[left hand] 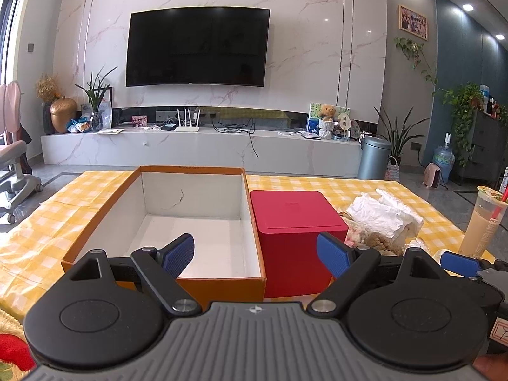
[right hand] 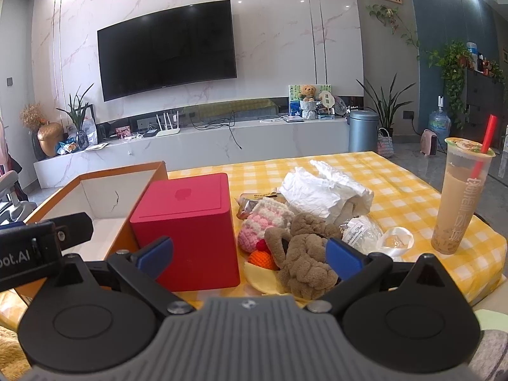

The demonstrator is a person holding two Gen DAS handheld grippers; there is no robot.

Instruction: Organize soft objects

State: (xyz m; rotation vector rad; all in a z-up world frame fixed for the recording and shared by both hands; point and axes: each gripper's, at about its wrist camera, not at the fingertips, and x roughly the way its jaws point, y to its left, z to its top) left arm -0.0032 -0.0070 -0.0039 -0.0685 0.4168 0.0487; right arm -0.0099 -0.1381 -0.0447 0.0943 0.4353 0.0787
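Left wrist view puts our left gripper (left hand: 255, 255) spread wide and holding nothing, low over the near edge of the orange box (left hand: 95, 222). Its left pad hangs over the box's white floor, its right pad over the red cube box (left hand: 298, 222). The orange box lies open-topped, nothing visible in it, its 4 walls upright, so the whole interior offers free room. The red cube box stands against the orange box's right wall, with no gap that we can see.

Right wrist view shows our right gripper (right hand: 250, 255) likewise parted and grasping nothing, with the brown plush toy (right hand: 306, 260) lying between its 2 pads; whether a pad touches it we cannot tell. The plush sits at the near edge of a heap: a pink crochet piece (right hand: 260, 225) and an orange crochet piece (right hand: 263, 258) just left of it, crumpled white cloth (right hand: 320, 190) behind, clear wrappers (right hand: 365, 233) to the right. The heap rests on the yellow checked tablecloth (right hand: 412, 197), just right of the red cube box. A milk tea cup (right hand: 457, 197) with a red straw stands near the table's right edge, apart from the heap. Bare cloth stretches behind the heap to the far edge.
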